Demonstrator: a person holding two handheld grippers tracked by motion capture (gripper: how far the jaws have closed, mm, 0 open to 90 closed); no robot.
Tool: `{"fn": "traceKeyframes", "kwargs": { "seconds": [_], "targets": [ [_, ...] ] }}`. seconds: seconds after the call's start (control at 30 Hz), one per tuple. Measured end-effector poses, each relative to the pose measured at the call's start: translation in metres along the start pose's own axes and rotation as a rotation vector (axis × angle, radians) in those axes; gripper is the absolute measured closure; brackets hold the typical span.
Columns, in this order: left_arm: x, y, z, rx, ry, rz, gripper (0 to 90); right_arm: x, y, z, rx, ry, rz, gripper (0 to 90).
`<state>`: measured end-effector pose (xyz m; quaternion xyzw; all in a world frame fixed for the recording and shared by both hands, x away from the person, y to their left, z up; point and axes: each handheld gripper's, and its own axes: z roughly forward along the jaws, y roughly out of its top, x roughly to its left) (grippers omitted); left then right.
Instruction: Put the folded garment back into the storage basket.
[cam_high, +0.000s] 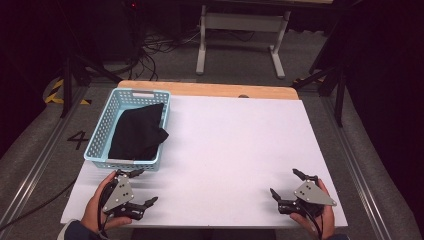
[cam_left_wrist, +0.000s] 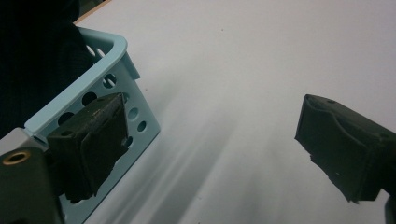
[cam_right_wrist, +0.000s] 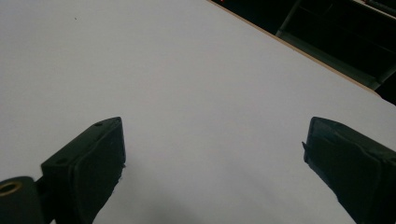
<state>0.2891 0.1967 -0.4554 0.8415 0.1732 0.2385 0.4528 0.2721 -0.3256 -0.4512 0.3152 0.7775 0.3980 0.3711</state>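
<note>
A white tabletop (cam_high: 235, 145) with a strip of bare wood along its far edge stands in a dark room; grey floor, loose cables and the white legs of another table (cam_high: 240, 37) lie beyond it. At the far left of the tabletop sits a light blue plastic basket (cam_high: 100, 131) with perforated walls, and a black cloth (cam_high: 139, 132) lies bundled inside it, one corner draped over the right-hand rim.

The left tongs (cam_high: 146, 187) are held low at the near left corner, just in front of the basket's near wall, with the jaws spread wide and nothing between them. In the left gripper view one jaw stands right beside the basket's near corner (cam_left_wrist: 135, 105), whether it touches is hard to say, while the other jaw hangs over bare white surface; the dark cloth (cam_left_wrist: 37, 60) fills the basket behind the rim.

The right tongs (cam_high: 285, 182) are held at the near right corner, well apart from the basket and the cloth. Their jaws are wide apart too and hold nothing. In the right gripper view they frame plain white tabletop (cam_right_wrist: 187, 84), with the wooden edge and dark room beyond
</note>
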Motion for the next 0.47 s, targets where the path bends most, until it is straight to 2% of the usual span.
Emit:
{"fn": "traceKeyframes", "kwargs": {
  "seconds": [0.47],
  "targets": [
    [0.0016,-0.0004,0.002,0.005,0.002,-0.01,10.0,-0.0002,-0.0009,0.0034,0.013,0.003,-0.003,5.8]
  ]
}}
